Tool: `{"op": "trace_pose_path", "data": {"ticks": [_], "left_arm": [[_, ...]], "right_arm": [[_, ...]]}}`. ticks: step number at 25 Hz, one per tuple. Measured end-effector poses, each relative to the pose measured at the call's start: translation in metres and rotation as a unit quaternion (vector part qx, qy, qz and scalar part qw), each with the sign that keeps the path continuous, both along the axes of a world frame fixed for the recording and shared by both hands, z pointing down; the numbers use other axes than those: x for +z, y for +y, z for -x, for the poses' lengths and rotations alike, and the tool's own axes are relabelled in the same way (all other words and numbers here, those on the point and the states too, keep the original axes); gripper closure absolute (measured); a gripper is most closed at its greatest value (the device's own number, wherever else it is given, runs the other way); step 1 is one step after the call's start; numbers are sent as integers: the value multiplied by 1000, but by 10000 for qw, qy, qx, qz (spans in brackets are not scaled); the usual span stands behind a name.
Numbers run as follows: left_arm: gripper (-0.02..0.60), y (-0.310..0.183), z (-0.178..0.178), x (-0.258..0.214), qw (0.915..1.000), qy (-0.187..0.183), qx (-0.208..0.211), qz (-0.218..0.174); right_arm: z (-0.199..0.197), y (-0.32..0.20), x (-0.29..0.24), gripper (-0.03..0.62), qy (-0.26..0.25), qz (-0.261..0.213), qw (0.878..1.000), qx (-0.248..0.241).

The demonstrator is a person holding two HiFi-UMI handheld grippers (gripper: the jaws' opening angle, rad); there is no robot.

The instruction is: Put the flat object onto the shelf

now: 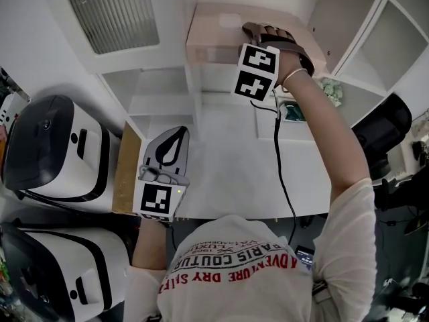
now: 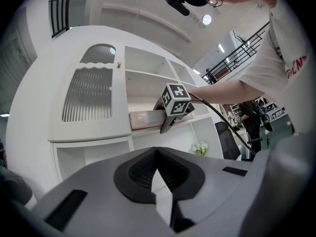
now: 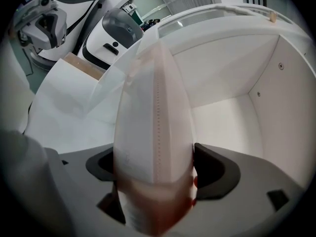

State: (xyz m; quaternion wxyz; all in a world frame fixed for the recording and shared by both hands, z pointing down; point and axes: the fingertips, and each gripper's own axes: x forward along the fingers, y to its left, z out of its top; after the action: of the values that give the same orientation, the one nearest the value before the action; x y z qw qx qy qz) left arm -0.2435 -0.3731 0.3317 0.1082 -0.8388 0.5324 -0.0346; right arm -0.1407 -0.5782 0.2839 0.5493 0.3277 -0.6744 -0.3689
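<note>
The right hand-held gripper (image 3: 154,171) holds its jaws wide on either side of the flat object (image 3: 155,107), and the pads seem not to press it. The object's near end sits between them, the rest reaching into the white shelf (image 3: 232,117), where it appears to rest. The placing looks nearly done (only drawing clear remains). The left hand-held gripper (image 2: 157,154) is closed and empty.

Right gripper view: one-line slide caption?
Flat pinkish box between the right tool's jaws, white shelf compartment beyond.
</note>
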Motion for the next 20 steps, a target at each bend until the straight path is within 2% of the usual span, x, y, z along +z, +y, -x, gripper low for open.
{"op": "trace_pose_path", "data": {"ticks": [3, 7, 10, 14, 20], "left_arm": [[569, -4, 3, 1, 9999, 94, -51, 77], [569, -8, 7, -1, 10000, -10, -60, 17], [569, -9, 6, -4, 9999, -102, -35, -65], [569, -8, -1, -11, 10000, -2, 22, -89], [569, -3, -7, -17, 9997, -25, 144, -191]], "right_arm": [[2, -7, 2, 155, -129, 272, 9995, 3], [4, -10, 1, 134, -257, 530, 9983, -47], [4, -9, 1, 131, -257, 504, 9984, -69], [6, -2, -6, 132, -485, 377, 9980, -163], [10, 36, -21, 134, -795, 321, 9957, -359]]}}
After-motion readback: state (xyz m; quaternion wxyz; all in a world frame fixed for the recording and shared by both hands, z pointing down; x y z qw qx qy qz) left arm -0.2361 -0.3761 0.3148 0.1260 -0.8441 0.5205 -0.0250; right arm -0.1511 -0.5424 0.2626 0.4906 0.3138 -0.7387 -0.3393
